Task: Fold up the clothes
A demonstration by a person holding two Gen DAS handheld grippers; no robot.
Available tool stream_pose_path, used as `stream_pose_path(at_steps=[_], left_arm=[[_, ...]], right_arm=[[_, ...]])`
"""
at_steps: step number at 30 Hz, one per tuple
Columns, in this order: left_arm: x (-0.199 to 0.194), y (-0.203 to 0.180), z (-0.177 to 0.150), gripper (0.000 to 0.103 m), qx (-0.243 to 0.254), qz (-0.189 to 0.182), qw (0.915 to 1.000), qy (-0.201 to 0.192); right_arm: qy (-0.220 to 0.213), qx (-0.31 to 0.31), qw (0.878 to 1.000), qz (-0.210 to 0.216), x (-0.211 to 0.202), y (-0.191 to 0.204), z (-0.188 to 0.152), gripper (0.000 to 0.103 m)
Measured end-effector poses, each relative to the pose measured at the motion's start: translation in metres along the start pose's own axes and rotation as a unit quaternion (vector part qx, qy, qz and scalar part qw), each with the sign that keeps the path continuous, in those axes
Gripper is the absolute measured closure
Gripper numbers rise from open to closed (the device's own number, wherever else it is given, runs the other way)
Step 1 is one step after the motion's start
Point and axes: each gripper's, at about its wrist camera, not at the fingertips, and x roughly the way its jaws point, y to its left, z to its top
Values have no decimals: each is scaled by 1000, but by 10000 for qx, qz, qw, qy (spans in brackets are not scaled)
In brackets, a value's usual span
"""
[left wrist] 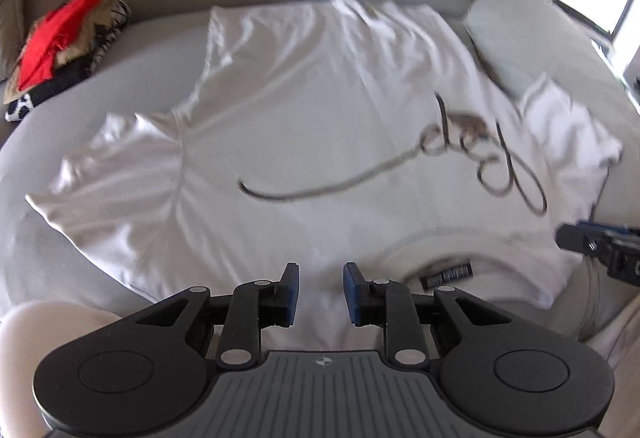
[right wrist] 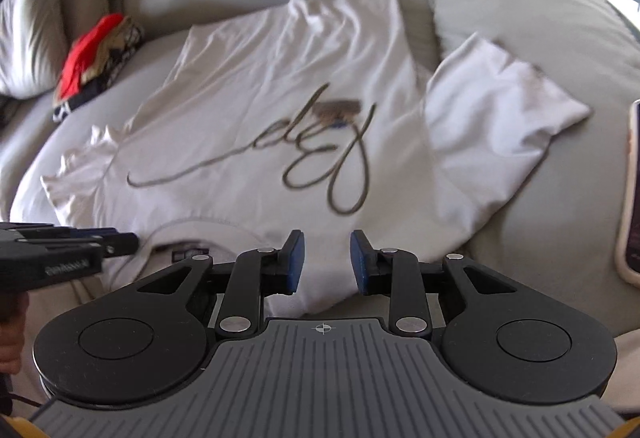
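The right hand-held gripper [right wrist: 327, 262], jaws apart, hovers over the white T-shirt [right wrist: 280, 86] spread on a sofa [right wrist: 560, 218].

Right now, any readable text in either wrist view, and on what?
White T-shirt, cursive script print: looped handwriting, not legible as words.
Neck label inside the collar: too blurred to read.
Side of the left gripper, white lettering: too blurred to read.
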Motion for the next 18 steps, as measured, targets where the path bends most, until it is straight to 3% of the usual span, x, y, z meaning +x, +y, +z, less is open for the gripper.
stream_pose_path(at_steps=[6, 12, 14, 17, 18], left_arm=[[9, -3, -1, 81, -116, -39, 9998, 147], [3, -8, -7, 81, 185, -167, 9988, 432], [-4, -3, -5, 81, 119, -302, 9985, 437], [-24, 6, 5, 81, -101, -520, 9985, 131], [-32, 7, 10, 81, -125, -514, 9986, 0]], right_arm=[[243, -51, 9995, -217, 7, -3, -15, 72], [626, 149, 9977, -226, -5, -17, -25, 67], [436, 231, 9988, -8, -19, -18, -23, 64], [-41, 230, 9994, 269, -44, -11, -14, 41], [-240, 200, 9989, 340, -54, -7, -8, 39]])
